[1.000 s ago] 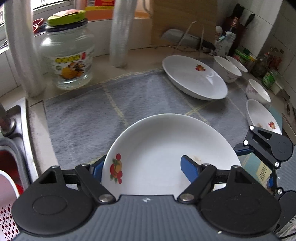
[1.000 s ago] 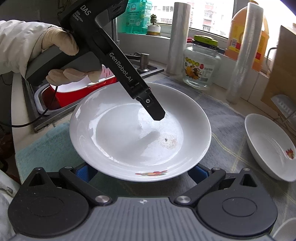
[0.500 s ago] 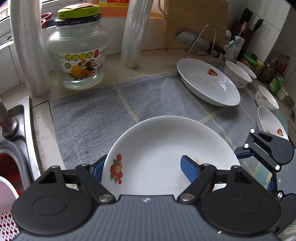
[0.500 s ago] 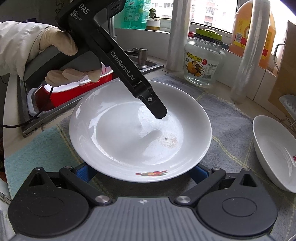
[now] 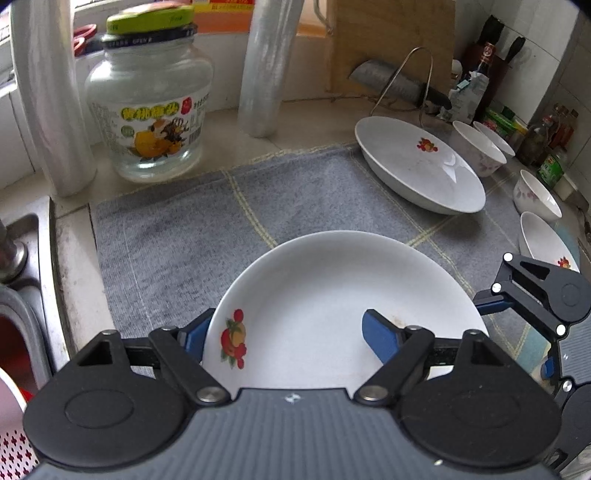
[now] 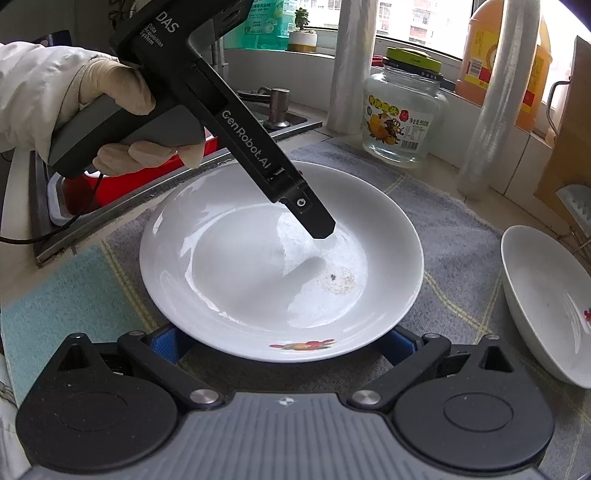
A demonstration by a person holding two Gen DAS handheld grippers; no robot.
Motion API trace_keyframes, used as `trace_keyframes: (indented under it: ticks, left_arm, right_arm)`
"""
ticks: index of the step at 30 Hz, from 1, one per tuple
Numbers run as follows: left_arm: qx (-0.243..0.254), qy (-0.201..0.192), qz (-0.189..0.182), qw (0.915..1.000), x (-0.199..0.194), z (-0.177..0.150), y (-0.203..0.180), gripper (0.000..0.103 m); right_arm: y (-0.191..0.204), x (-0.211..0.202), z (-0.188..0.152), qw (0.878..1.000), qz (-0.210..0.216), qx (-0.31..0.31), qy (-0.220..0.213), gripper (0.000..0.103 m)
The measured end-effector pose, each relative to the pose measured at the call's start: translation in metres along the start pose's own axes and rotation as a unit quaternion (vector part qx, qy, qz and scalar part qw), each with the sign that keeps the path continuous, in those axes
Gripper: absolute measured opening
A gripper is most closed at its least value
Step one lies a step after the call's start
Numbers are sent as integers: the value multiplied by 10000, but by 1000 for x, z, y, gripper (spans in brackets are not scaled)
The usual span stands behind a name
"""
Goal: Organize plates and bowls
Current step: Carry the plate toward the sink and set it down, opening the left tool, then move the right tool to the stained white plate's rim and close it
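Left claw (image 5: 291,338) pinched the plate (image 5: 343,302) rim, right claw (image 6: 280,345) was spread under it; best kept level toward the second plate (image 5: 421,166).

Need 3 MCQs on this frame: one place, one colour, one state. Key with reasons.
1. The glass jar stands:
A. in the sink
B. on the counter behind the grey cloth
C. in a bowl

2. The jar lid is:
A. red
B. blue
C. green

3. The left gripper is:
A. shut on the plate
B. open over a bowl
C. out of view

Key: B, the jar sits past the cloth's far edge; C, the lid shows green; A, one finger lies inside the plate and the other outside its rim.
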State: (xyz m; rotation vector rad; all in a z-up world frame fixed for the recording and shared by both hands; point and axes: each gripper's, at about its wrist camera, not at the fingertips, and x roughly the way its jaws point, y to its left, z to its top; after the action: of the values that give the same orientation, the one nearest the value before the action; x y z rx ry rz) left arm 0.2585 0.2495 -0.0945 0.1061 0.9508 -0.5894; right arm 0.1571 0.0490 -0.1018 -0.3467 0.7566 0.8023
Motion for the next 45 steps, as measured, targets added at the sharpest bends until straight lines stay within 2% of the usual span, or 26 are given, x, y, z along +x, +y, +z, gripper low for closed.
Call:
trace_keyframes:
  ticks: [4, 8, 11, 13, 16, 20, 24, 28, 37, 41, 45]
  left_arm:
    - [163, -296, 252, 9991, -9, -5, -4, 89]
    - [139, -678, 547, 9961, -30, -14, -6, 90]
    - [59, -1140, 795, 9903, -54, -24, -12, 99]
    - [16, -1439, 924, 9853, -70, -32, -19, 101]
    - [29, -1631, 1113, 9803, -85, -39, -33, 102]
    - [-53, -1667, 1211, 9785, -91, -44, -52, 102]
    - [-279, -1699, 1047, 9795, -96, -51, -76, 102]
    - [-452, -1720, 839, 9805, -97, -56, -103, 102]
    - [-489, -1370, 802, 9861, -75, -56, -176, 102]
    - [-611, -1249, 462, 9892, -63, -57, -207, 102]
    - [-688, -1122, 375, 9906, -49, -58, -232, 102]
  right_arm:
    - [-2, -5, 0, 10000, 16, 35, 76, 103]
    - [-12, -16, -3, 9991, -97, 304, 295, 103]
    - [-17, -30, -7, 9974, -220, 540, 428, 103]
    - [-20, -40, -8, 9957, -384, 697, 470, 103]
    - [-23, -51, -7, 9921, -714, 922, 460, 103]
    - [-28, -65, -6, 9847, -1091, 1321, 327, 103]
    - [-36, -81, -9, 9791, -1285, 1564, 207, 103]
    - [-45, -101, -20, 9771, -1295, 1688, 74, 103]
    - [-73, -155, -57, 9795, -1293, 1542, -95, 103]
    - [-94, -177, -77, 9789, -1335, 1544, -87, 103]
    - [-115, -194, -96, 9778, -1388, 1570, -87, 103]
